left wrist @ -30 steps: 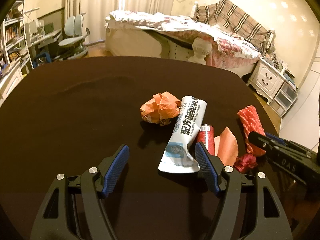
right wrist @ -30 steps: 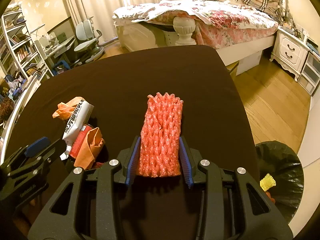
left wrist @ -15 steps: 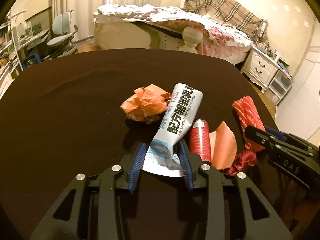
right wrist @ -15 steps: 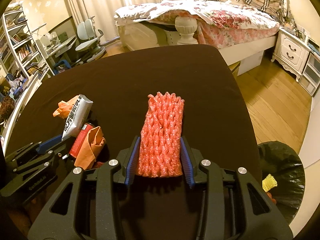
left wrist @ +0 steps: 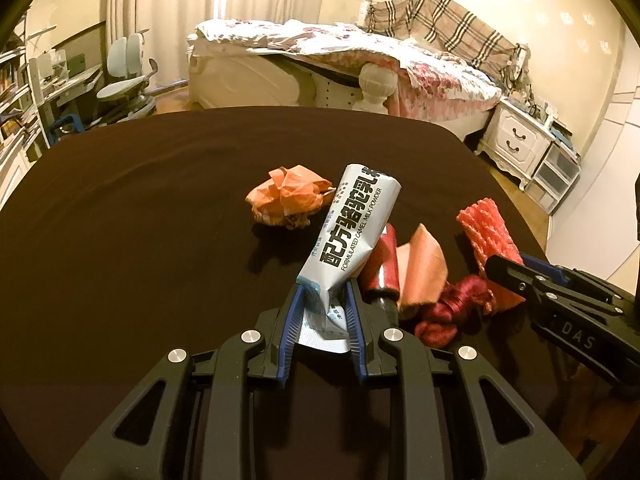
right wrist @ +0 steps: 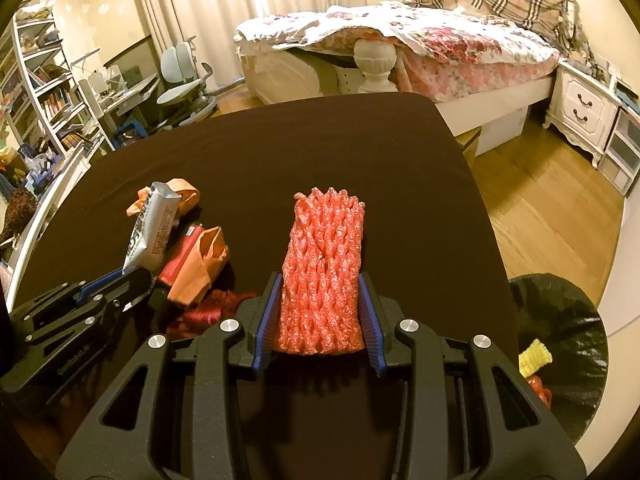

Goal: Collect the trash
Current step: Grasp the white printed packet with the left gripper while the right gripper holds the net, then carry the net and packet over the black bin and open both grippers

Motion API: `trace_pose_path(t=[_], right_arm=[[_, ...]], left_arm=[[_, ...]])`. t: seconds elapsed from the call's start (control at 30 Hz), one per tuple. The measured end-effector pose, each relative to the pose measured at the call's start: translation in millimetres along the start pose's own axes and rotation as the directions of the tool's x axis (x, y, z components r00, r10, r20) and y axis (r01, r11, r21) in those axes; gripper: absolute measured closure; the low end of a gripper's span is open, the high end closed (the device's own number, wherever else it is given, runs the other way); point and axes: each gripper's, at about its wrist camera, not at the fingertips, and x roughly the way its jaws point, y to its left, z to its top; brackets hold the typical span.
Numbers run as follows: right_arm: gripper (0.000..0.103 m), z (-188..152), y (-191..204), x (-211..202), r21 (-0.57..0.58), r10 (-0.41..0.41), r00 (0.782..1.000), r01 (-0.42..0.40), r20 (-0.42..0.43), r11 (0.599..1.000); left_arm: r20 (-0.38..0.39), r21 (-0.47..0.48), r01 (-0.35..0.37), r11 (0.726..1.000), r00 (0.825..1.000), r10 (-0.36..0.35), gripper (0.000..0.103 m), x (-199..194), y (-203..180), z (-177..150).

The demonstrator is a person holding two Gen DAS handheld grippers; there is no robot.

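- Two black two-finger grippers with blue ribbed pads are at work over one round table [left wrist: 140, 208] draped in dark brown cloth, one per hand.
- Six pieces of trash show on or above the cloth: one white-and-blue camel milk powder sachet [left wrist: 352, 236] with black lettering, one crumpled orange paper ball [left wrist: 290, 196], one red cylindrical tube [left wrist: 386, 264] with a dark cap, one folded orange paper scrap [left wrist: 422, 272], one bunched dark red fabric tuft [left wrist: 456, 304], and one salmon-red foam fruit net sleeve [right wrist: 324, 272].
- One black bin bag [right wrist: 568, 320] sits on the floor off the table's right edge, holding a yellow foam net piece [right wrist: 534, 356] and something red below it.
- The sachet is puffed and creased, tilted so its top end leans away and to the right, above the tube; its lower sealed end sits between the pads.
- The left gripper [left wrist: 322, 312] is clenched on the sachet's lower end, pointing forward, low over the cloth.
- The foam sleeve is a flattened oblong of woven mesh, lying lengthwise away from the camera.
- The right gripper [right wrist: 320, 308] grasps the sleeve's near end, pads pressed on both long edges, level with the table; whether the sleeve's far end touches the cloth I cannot tell.
- The two grippers are side by side, the tube, scrap and tuft between them.
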Motion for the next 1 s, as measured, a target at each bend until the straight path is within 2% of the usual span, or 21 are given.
trace_pose_path(t=[0.47,0.77,1.0], right_arm=[[0.067,-38,-13,-45,0.028,0.013,1.0,-0.013,0.025,1.0],[0.067,-65,-28,-73,0.056,0.005,0.999,-0.007,0.037,0.998],[0.067,-80,-49,-95,0.09,-0.034,0.998,0.028,0.058,0.996]], left_arm=[[0.013,-0.041,0.014,0.999,1.0,-0.013,0.078,-28,-19,-26],[0.008,-0.018,0.047,0.999,0.999,-0.047,0.078,-37,-48,-42],[-0.004,0.019,0.088,0.996,0.996,-0.088,0.078,-40,-75,-52]])
